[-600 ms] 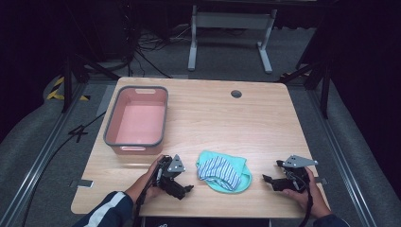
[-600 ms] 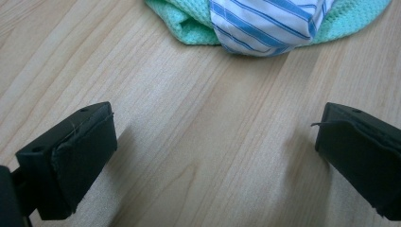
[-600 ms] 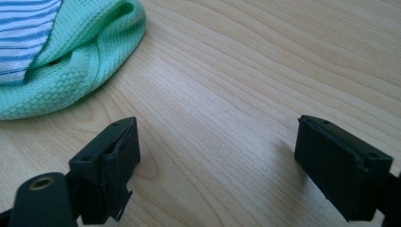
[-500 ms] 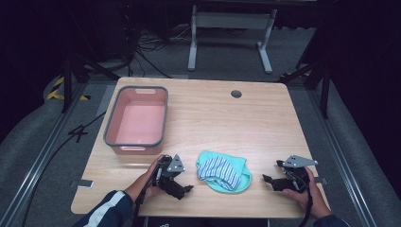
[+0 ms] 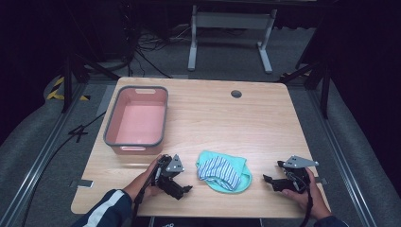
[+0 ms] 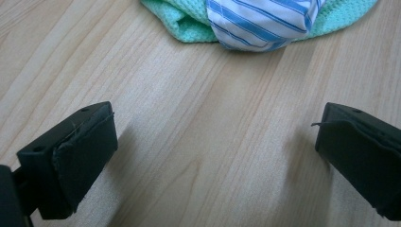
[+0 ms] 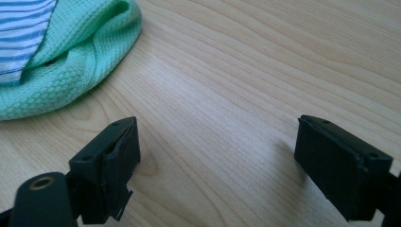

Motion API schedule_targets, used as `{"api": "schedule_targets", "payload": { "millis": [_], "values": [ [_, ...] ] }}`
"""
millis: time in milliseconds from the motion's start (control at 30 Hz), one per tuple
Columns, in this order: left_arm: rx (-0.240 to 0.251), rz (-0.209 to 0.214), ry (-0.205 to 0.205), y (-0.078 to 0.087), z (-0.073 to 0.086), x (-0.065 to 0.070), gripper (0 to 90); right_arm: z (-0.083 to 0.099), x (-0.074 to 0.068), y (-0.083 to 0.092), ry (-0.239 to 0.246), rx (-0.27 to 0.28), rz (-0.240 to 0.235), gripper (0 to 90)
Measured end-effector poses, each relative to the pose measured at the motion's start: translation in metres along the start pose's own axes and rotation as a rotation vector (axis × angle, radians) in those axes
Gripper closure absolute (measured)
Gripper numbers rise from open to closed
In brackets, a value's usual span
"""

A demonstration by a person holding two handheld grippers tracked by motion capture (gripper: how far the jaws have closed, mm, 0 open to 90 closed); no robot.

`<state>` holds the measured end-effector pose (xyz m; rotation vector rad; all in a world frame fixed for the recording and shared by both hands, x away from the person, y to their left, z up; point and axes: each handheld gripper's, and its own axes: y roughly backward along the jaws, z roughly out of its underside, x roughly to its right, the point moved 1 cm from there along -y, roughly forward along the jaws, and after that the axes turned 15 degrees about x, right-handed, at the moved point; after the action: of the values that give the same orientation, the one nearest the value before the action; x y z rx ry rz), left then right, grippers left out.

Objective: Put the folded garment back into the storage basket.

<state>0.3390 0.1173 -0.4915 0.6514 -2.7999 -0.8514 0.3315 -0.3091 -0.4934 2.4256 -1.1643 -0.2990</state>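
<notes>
**Both grippers spread wide, either side of the cloths**

On the wooden table (image 5: 265, 123) a green cloth (image 5: 236, 177) lies near the front edge, with a blue-and-white striped cloth (image 5: 215, 168) bunched on top of it. The left gripper (image 5: 182, 188) rests low on the table just to the left of the pile, held in the person's left hand (image 5: 149, 179); its jaws stand wide apart with nothing between them, pointing toward the cloths. The right gripper (image 5: 270, 182) sits well to the right of the pile in the right hand (image 5: 305, 191), its jaws also spread and empty over bare wood. Whether either gripper's jaws actually touch the tabletop is hard to tell. A pink tub (image 5: 137, 142) with a grey rim stands at the table's left side, beyond the left gripper.
</notes>
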Motion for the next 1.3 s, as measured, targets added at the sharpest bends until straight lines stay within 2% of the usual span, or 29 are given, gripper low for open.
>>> {"api": "schedule_targets", "payload": {
  "millis": [100, 167, 500, 567, 633, 667, 733, 800, 867, 967, 1033, 1200, 1300],
  "values": [
    [-0.018, 0.011, -0.006, 0.002, 0.000, -0.001, 0.4, -0.001, 0.001, 0.000, 0.003, -0.006, -0.005, 15.4],
    [-0.012, 0.016, -0.002, 0.004, 0.001, -0.001, 0.8, -0.001, 0.000, 0.000, 0.000, -0.007, -0.004, 15.5],
    [-0.023, 0.021, -0.018, 0.005, 0.000, -0.004, 1.8, -0.001, -0.002, -0.001, -0.014, -0.009, 0.026, 15.2],
    [-0.022, 0.018, -0.015, 0.007, -0.001, -0.005, 6.3, -0.002, -0.003, -0.001, -0.017, -0.013, 0.033, 15.9],
    [-0.015, 0.023, -0.019, 0.009, -0.004, -0.007, 18.9, -0.003, -0.004, 0.000, -0.021, -0.023, 0.041, 19.4],
    [-0.012, 0.027, -0.021, 0.008, -0.005, -0.009, 21.4, -0.004, -0.005, 0.000, -0.022, -0.021, 0.036, 22.6],
    [-0.007, 0.024, -0.018, 0.008, -0.009, -0.010, 15.0, -0.008, -0.007, 0.001, -0.026, -0.008, 0.031, 23.5],
    [0.013, 0.027, -0.008, 0.007, -0.014, -0.011, 21.0, -0.014, -0.012, 0.001, -0.026, 0.004, 0.022, 24.3],
    [0.018, 0.020, -0.011, 0.005, -0.019, -0.012, 18.9, -0.019, -0.018, 0.001, -0.018, 0.013, 0.010, 24.7],
    [0.024, 0.020, -0.033, 0.003, -0.025, -0.012, 21.5, -0.026, -0.027, -0.001, -0.007, 0.023, -0.029, 24.2],
    [0.030, 0.020, -0.032, -0.001, -0.032, -0.013, 22.5, -0.030, -0.033, -0.004, 0.003, 0.026, -0.044, 24.4],
    [0.047, 0.014, -0.023, -0.008, -0.038, -0.016, 23.4, -0.040, -0.044, -0.012, 0.011, 0.025, -0.060, 26.2],
    [0.054, 0.011, -0.013, -0.012, -0.042, -0.019, 24.1, -0.045, -0.049, -0.018, 0.011, 0.018, -0.052, 28.0]
  ]
}}
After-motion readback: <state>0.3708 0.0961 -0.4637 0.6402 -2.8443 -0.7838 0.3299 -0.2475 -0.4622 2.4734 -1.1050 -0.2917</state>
